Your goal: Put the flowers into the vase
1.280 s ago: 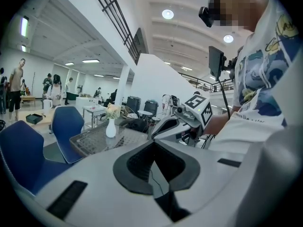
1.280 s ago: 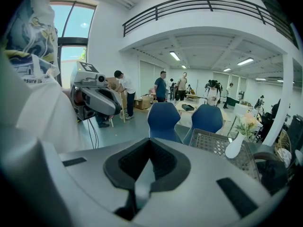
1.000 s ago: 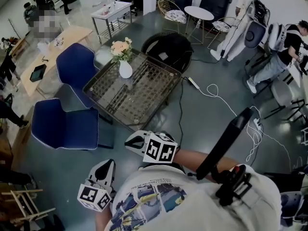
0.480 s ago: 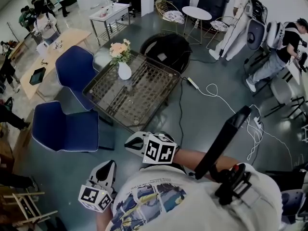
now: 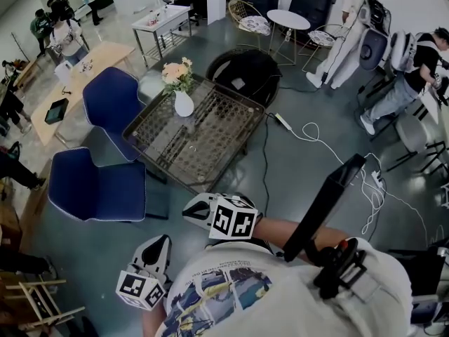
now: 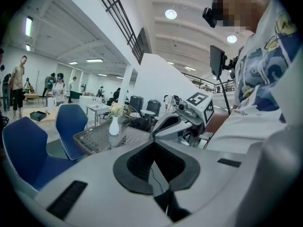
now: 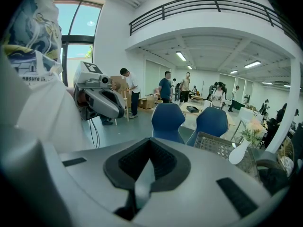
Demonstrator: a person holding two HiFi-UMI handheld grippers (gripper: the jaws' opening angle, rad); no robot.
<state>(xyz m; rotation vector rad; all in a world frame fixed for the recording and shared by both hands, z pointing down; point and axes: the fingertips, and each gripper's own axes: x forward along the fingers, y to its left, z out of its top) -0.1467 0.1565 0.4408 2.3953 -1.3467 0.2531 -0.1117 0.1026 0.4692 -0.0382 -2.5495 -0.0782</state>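
A white vase holding peach flowers stands at the far left corner of the glass-topped table. Both grippers hang low near my body, well short of the table, and neither holds anything. My left gripper is shut, its jaws meeting in a line in the left gripper view. My right gripper is also shut and empty. The vase appears far off in the left gripper view. In the right gripper view the vase and the flowers sit at the right.
Two blue chairs stand left of the table. A black round seat lies behind it. A power strip with a white cable runs across the floor to the right. People stand at the back right.
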